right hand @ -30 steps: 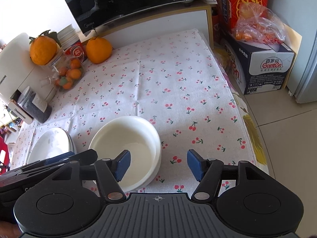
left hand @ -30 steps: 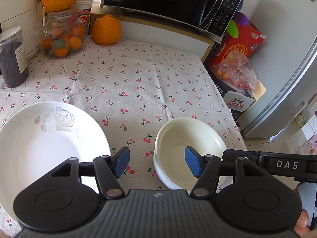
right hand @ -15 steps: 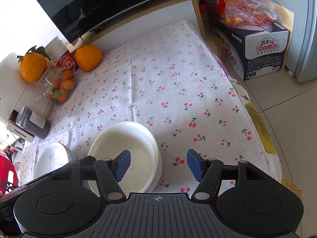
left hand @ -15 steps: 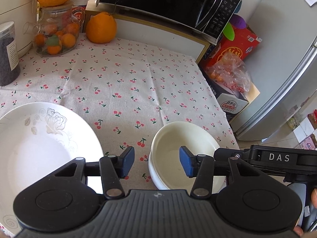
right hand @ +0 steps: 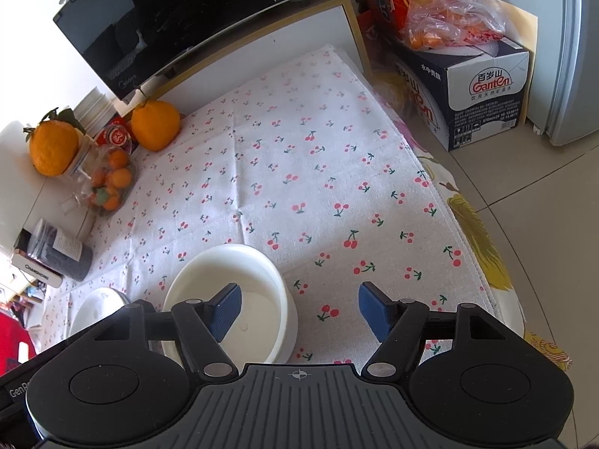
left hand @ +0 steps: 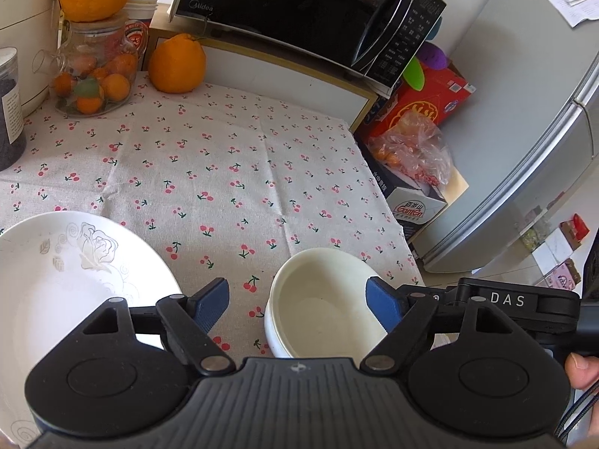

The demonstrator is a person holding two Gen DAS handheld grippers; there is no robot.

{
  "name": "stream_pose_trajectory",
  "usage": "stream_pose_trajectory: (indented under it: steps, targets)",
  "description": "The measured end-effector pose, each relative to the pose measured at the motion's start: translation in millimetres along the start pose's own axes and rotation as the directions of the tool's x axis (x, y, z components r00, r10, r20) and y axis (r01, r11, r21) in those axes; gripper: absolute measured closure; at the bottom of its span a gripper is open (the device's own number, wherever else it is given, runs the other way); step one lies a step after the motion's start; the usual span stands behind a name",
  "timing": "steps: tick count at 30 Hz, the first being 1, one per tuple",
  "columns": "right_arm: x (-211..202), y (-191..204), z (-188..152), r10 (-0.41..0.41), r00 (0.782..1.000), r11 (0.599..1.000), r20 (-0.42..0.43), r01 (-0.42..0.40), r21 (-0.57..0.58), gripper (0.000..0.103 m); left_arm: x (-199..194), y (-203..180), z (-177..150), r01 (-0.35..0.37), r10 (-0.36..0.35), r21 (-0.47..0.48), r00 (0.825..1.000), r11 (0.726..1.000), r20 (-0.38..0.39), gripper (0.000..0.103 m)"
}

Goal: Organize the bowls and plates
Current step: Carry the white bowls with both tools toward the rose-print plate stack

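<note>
A white bowl (left hand: pixel 318 299) stands on the cherry-print tablecloth near its front right corner; it looks like two nested bowls. It also shows in the right wrist view (right hand: pixel 239 299). A white plate with a rose pattern (left hand: pixel 67 284) lies to its left and shows small in the right wrist view (right hand: pixel 97 305). My left gripper (left hand: pixel 297 305) is open and empty, above the cloth and the bowl's left rim. My right gripper (right hand: pixel 297 312) is open and empty, its left finger over the bowl, its right finger over bare cloth.
At the table's back stand a microwave (left hand: pixel 299 15) on a shelf, an orange (left hand: pixel 176 63), a glass jar of small oranges (left hand: pixel 93 75) and a dark canister (left hand: pixel 9 112). Boxes and a bag of fruit (right hand: pixel 464 56) sit on the floor right of the table edge.
Both grippers have risen and pulled back a little from the bowl. The left gripper narrowed half a second ago, then opened wide again. The bowl and plate have not moved.
</note>
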State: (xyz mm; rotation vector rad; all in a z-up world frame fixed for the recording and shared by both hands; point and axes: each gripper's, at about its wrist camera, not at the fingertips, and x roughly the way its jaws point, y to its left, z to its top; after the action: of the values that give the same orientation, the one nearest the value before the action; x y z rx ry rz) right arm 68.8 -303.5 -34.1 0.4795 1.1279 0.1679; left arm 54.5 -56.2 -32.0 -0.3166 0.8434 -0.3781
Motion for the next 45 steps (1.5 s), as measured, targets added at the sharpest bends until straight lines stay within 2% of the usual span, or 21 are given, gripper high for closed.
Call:
stream_pose_trajectory:
  steps: [3, 7, 9, 13, 16, 18, 21, 24, 28, 31, 32, 34, 35, 37, 45]
  targets:
    - [-2, 0, 1, 0.013, 1.0, 1.0, 0.006, -0.013, 0.009, 0.022, 3, 2, 0, 0.036, -0.037, -0.024, 0.999, 0.999, -0.018, 0.021]
    - [-1, 2, 0, 0.005, 1.0, 1.0, 0.002, -0.005, -0.002, 0.016, 8, 7, 1, 0.051, -0.053, -0.06, 0.998, 0.997, -0.037, 0.018]
    - [-1, 2, 0, 0.011, 1.0, 1.0, 0.001, -0.011, 0.001, 0.015, 7, 4, 1, 0.045, -0.046, -0.036, 0.998, 0.998, -0.032, 0.011]
    - [-1, 0, 1, 0.029, 1.0, 0.999, -0.002, -0.029, 0.022, 0.014, 8, 3, 0, 0.04, -0.041, -0.017, 0.999, 0.999, -0.028, 0.011]
    - [-1, -1, 0, 0.021, 1.0, 0.999, 0.004, -0.021, 0.028, 0.015, 11, 5, -2, 0.027, -0.028, -0.023, 0.999, 0.999, -0.034, 0.023]
    - [-1, -2, 0, 0.027, 1.0, 0.999, 0.015, -0.028, 0.032, 0.015, 11, 6, -2, 0.023, -0.024, -0.023, 0.999, 0.999, -0.033, 0.037]
    - [0, -1, -1, 0.043, 0.999, 0.999, 0.015, -0.044, 0.028, 0.016, 14, 5, -3, 0.032, -0.033, -0.013, 0.999, 0.999, -0.041, 0.046]
    - [5, 3, -3, 0.04, 0.999, 0.999, -0.005, -0.04, 0.004, 0.026, 17, 2, -6, 0.026, -0.026, 0.01, 0.999, 1.0, -0.043, 0.052]
    - [12, 7, -6, 0.033, 0.999, 0.999, -0.039, -0.033, -0.016, 0.05, 22, -1, -10, 0.013, -0.011, 0.038, 0.999, 0.999, -0.052, 0.061]
    - [21, 8, -9, 0.0, 0.998, 1.0, -0.067, -0.002, -0.03, 0.06, 27, -3, -13, 0.002, 0.001, 0.06, 0.998, 0.998, -0.061, 0.063]
    - [23, 9, -10, -0.011, 0.997, 0.999, -0.076, 0.009, -0.035, 0.067, 28, -3, -14, -0.01, 0.014, 0.068, 0.998, 0.998, -0.059, 0.065]
    - [29, 11, -13, -0.026, 0.995, 0.999, -0.101, 0.021, -0.05, 0.079, 31, -2, -15, -0.032, 0.037, 0.075, 0.997, 0.997, -0.063, 0.074]
    - [30, 13, -14, -0.025, 0.994, 0.998, -0.109, 0.018, -0.059, 0.086, 31, -1, -16, -0.04, 0.045, 0.072, 0.997, 0.997, -0.064, 0.082]
    - [28, 17, -16, -0.037, 0.994, 0.996, -0.101, 0.029, -0.081, 0.086, 30, -2, -16, -0.052, 0.057, 0.082, 0.997, 0.995, -0.059, 0.087]
    - [19, 22, -15, -0.047, 0.997, 0.993, -0.063, 0.04, -0.109, 0.086, 24, -11, -18, -0.074, 0.078, 0.106, 0.996, 0.992, -0.034, 0.087]
